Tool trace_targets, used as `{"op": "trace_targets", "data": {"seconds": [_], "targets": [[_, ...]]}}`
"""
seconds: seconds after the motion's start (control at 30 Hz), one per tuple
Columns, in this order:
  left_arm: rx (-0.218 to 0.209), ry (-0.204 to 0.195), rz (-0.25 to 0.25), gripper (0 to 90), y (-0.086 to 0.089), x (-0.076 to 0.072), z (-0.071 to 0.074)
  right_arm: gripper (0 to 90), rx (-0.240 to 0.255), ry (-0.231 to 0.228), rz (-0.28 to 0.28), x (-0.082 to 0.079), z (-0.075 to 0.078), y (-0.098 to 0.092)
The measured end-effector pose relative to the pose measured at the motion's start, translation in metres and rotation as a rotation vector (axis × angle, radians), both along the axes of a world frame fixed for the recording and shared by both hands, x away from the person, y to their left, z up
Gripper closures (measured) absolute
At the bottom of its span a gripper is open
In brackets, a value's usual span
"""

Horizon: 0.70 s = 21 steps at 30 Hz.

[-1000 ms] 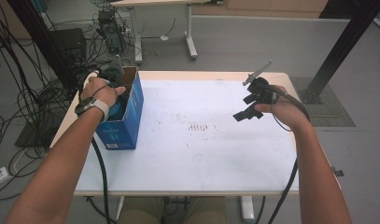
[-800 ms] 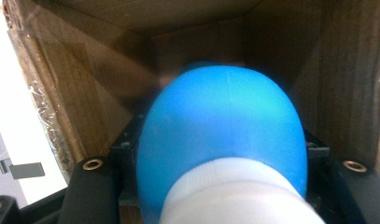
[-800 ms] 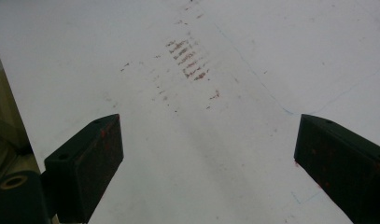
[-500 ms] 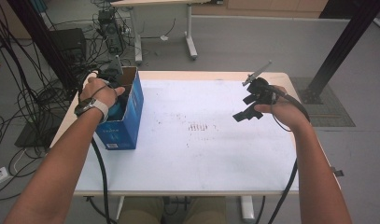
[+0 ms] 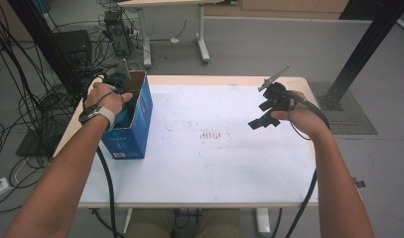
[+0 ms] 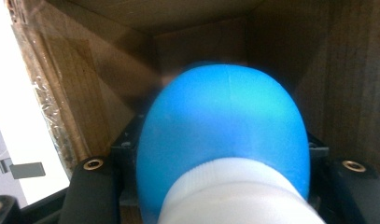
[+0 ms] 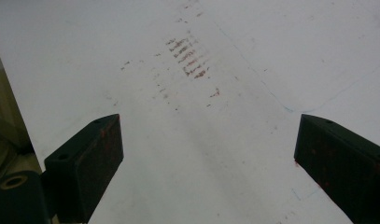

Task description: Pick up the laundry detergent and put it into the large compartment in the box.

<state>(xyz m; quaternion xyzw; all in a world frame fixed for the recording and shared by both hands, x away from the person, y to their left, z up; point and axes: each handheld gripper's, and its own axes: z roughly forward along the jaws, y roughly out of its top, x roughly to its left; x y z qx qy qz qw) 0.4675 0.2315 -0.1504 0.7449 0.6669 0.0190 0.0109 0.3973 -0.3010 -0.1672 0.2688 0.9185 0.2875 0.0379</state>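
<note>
Cardboard walls close in on every side of the left gripper [image 6: 225,186], which reaches down into the open blue box [image 5: 132,129] at the left edge of the bench [image 5: 214,168]. Its fingers [image 6: 92,196] sit tight against either side of a blue bottle with a white cap [image 6: 225,140] — held inside the box. The left hand [image 5: 105,96] rests at the box's rim. The right gripper [image 5: 263,119] hangs above the bench's right side, well apart from the box, its fingers [image 7: 87,163] spread wide with nothing between them — below lies white surface with reddish-brown smudges [image 7: 190,58].
</note>
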Motion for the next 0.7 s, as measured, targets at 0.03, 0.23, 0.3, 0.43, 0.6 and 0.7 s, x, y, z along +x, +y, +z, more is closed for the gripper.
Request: {"op": "trace_targets", "data": {"seconds": [0.03, 0.23, 0.3, 0.43, 0.6, 0.7], "targets": [[0.000, 0.001, 0.000, 38.0, 0.0003, 0.0001, 0.0000, 7.9, -0.001, 0.001, 0.000, 0.0001, 0.0002, 0.0002], [-0.005, -0.003, 0.001, 38.0, 0.0021, -0.0005, -0.0002, 7.9, -0.001, -0.001, 0.000, 0.0001, 0.0004, 0.0001], [-0.006, -0.003, 0.001, 38.0, 0.0025, -0.0004, -0.0003, 7.9, -0.002, -0.001, 0.000, 0.0002, 0.0005, 0.0005], [-0.008, -0.005, 0.000, 38.1, 0.0030, -0.0008, -0.0005, 7.9, -0.003, -0.001, 0.003, 0.0006, 0.0009, 0.0016], [-0.007, -0.002, 0.000, 38.1, 0.0036, -0.0005, -0.0006, 7.9, -0.004, 0.001, 0.003, 0.0010, 0.0007, 0.0021], [-0.007, -0.002, -0.001, 38.1, 0.0036, -0.0005, -0.0007, 7.9, -0.003, 0.002, 0.001, 0.0009, 0.0005, 0.0018]]}}
